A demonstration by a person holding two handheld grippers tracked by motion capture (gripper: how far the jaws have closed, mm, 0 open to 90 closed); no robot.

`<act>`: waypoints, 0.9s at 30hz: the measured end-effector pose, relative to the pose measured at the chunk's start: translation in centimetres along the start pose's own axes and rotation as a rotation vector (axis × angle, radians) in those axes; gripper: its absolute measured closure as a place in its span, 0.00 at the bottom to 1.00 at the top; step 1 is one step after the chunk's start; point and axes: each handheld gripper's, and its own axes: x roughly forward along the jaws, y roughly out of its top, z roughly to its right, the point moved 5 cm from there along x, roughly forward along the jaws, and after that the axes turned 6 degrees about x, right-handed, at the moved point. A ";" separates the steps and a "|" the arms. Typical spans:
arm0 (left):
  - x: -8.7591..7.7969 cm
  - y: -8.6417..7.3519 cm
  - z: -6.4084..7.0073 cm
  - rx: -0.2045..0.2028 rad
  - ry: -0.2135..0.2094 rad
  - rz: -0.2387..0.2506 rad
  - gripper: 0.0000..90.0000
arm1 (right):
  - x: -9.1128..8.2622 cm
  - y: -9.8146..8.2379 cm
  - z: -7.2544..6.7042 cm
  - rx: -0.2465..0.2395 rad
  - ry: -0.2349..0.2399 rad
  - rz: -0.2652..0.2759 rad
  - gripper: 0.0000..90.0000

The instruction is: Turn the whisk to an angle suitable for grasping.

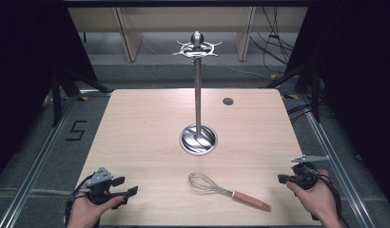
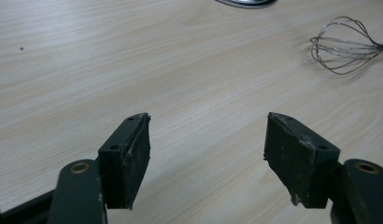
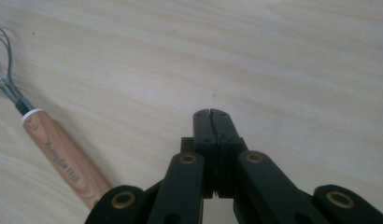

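A wire whisk [image 1: 229,191] with a wooden handle lies flat near the table's front edge, wires toward the left. Its wire head [image 2: 344,45] shows far right in the left gripper view, its handle [image 3: 63,162] at the lower left of the right gripper view. My left gripper [image 1: 125,187] rests at the front left corner, its jaws wide apart with only bare table between them [image 2: 207,133]. My right gripper [image 1: 282,178] sits at the front right, to the right of the whisk, jaws pressed together with nothing in them [image 3: 212,113].
A tall metal stand [image 1: 198,76] with hooks at its top rises from a round steel base [image 1: 198,138] at the table's centre. A small dark hole [image 1: 228,101] marks the wooden table [image 1: 145,123] at the back right. Dark floor and cables surround the table.
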 end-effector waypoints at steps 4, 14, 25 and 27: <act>0.0 -0.1 -0.2 0.006 0.007 -0.011 0.34 | 0.4 -0.3 -0.5 -0.001 0.010 0.004 1.00; 0.0 -0.3 -0.2 0.046 -0.004 -0.041 0.34 | 0.1 -2.0 -4.0 0.043 0.084 -0.210 1.00; 0.3 -0.3 0.0 0.031 -0.017 -0.037 0.34 | 1.2 -3.5 -5.9 -0.061 0.119 -0.329 1.00; 0.3 -0.3 0.0 0.027 -0.017 -0.033 0.34 | 1.0 -3.6 -6.2 -0.060 0.115 -0.342 1.00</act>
